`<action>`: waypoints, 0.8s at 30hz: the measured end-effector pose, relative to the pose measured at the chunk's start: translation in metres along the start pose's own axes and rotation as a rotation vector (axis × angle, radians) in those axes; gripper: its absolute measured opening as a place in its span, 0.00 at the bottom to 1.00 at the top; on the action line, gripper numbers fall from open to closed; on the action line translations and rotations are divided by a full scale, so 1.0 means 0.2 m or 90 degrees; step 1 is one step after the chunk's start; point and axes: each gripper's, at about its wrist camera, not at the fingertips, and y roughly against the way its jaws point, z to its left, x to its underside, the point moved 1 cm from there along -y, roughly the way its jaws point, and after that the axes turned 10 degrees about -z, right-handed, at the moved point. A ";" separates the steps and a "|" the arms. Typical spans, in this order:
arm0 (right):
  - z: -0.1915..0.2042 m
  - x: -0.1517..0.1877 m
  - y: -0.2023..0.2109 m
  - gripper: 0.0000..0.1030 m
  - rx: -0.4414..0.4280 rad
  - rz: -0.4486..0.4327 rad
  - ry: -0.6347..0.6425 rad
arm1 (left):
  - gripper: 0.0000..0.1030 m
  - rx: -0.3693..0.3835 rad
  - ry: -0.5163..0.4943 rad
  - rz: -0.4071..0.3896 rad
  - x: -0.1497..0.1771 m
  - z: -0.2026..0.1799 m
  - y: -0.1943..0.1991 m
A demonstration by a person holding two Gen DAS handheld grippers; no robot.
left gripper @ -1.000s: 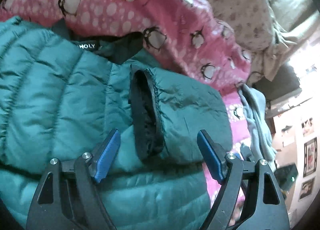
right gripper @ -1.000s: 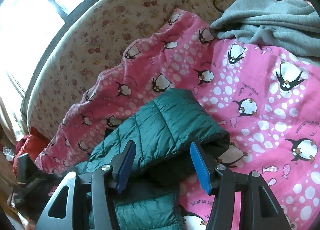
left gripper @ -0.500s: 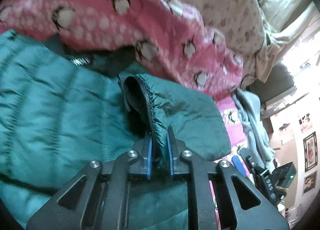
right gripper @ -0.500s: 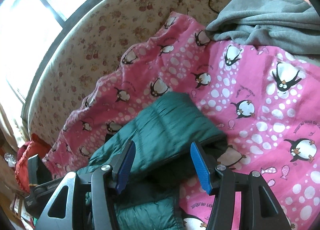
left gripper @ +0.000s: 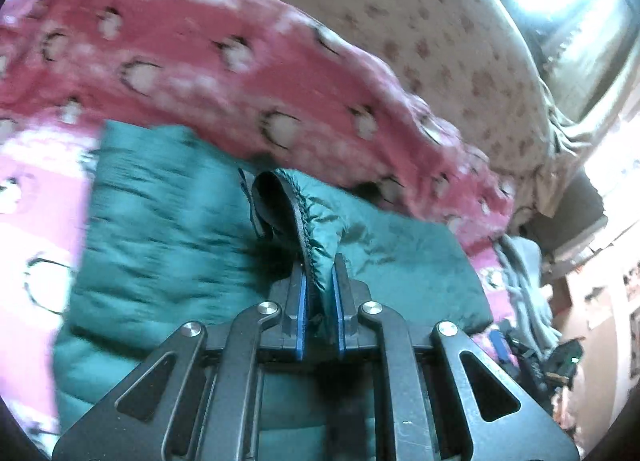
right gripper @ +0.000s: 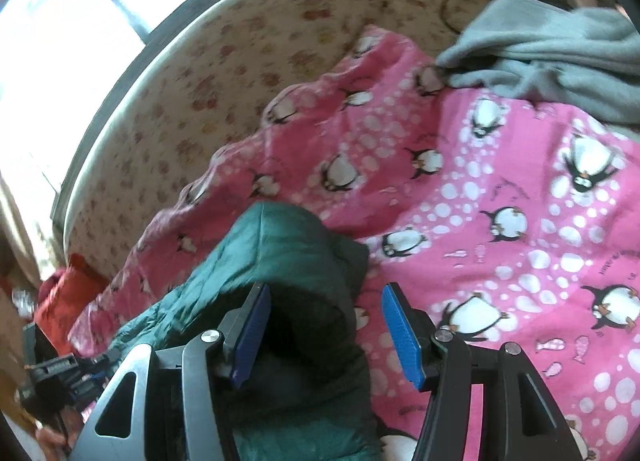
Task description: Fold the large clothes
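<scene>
Two grippers | left gripper [left gripper: 319, 303] clamped on jacket cuff [left gripper: 304, 229] | right gripper [right gripper: 322, 331] half-open, empty, over jacket [right gripper: 272, 261] on penguin blanket [right gripper: 500, 189] | step – sleeve fold-in | next – lay cuff across body.

Bed with cream floral sheet [right gripper: 224, 73], pink penguin-print blanket [right gripper: 500, 189] spread over it, teal quilted puffer jacket [left gripper: 168, 237] lying on the blanket, grey garment [right gripper: 552, 45] heaped at blanket's far edge
</scene>
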 end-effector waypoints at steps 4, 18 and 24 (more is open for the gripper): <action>0.12 0.04 -0.01 0.54 -0.086 0.029 0.033 | 0.10 -0.045 0.024 -0.009 -0.04 0.19 0.05; 0.47 0.06 -0.33 0.54 -0.059 0.144 0.142 | 0.18 -0.106 0.080 -0.017 -0.09 0.38 0.14; 0.61 0.22 -0.54 0.54 -0.039 0.207 0.219 | 0.70 -0.095 0.016 -0.078 -0.09 0.22 0.18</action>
